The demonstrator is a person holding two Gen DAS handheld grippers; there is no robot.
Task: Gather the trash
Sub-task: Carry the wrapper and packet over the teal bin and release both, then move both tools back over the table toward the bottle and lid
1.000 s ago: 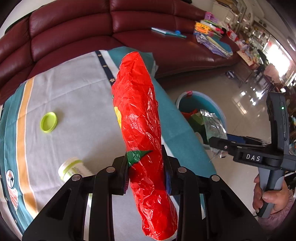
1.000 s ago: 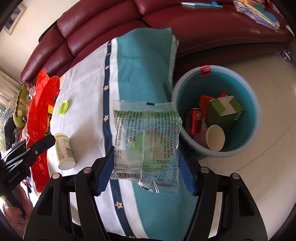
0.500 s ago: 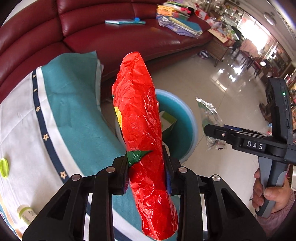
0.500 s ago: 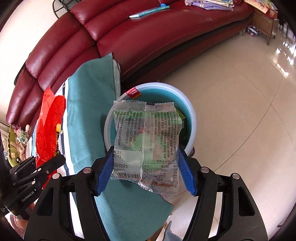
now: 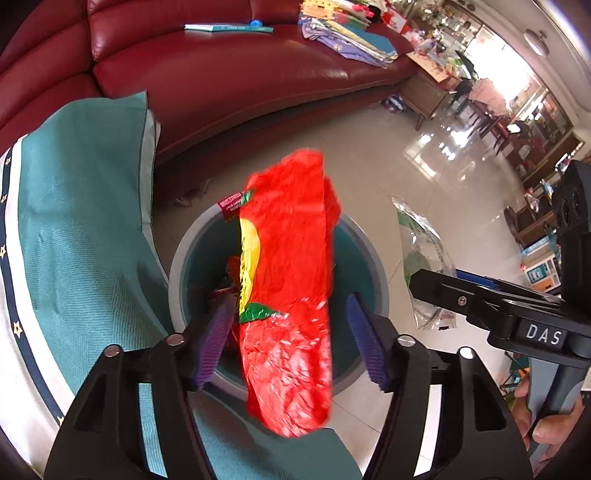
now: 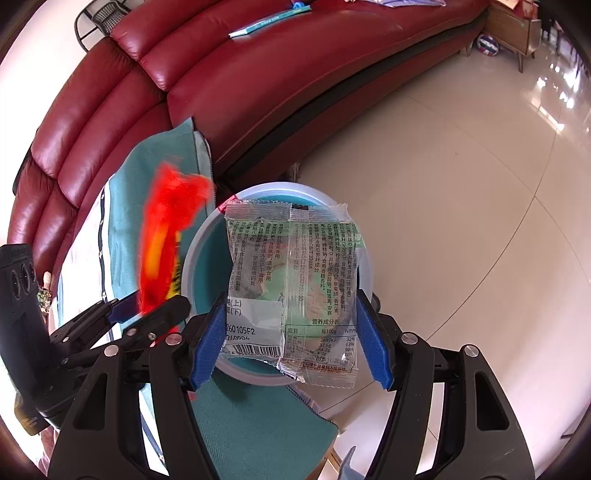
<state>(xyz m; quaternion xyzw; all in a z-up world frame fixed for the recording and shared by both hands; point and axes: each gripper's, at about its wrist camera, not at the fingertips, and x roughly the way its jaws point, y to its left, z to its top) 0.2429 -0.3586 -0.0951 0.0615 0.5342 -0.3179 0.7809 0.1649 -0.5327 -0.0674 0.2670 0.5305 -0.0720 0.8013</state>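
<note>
A red crinkled wrapper (image 5: 288, 277) hangs blurred over the blue trash bin (image 5: 177, 266). It sits between the jaws of my left gripper (image 5: 288, 314), which are opening, with a gap on each side of it. Trash lies inside the bin. My right gripper (image 6: 291, 325) is shut on a clear snack packet (image 6: 291, 277) with green print, held above the bin's rim (image 6: 207, 236). In the right wrist view the red wrapper (image 6: 162, 236) is a blur left of the bin, above the left gripper (image 6: 147, 317). The left wrist view shows the packet (image 5: 421, 251) at right.
A table with a teal and white cloth (image 5: 74, 221) borders the bin on the left. A dark red leather sofa (image 5: 221, 81) stands behind, with a book (image 5: 225, 27) on it. Shiny floor tiles (image 6: 461, 184) spread to the right. A hand (image 5: 546, 424) grips the right handle.
The left gripper's jaws have spread apart and the red wrapper has slipped loose and blurred over the bin. Both grippers have moved off the table to above the bin.
</note>
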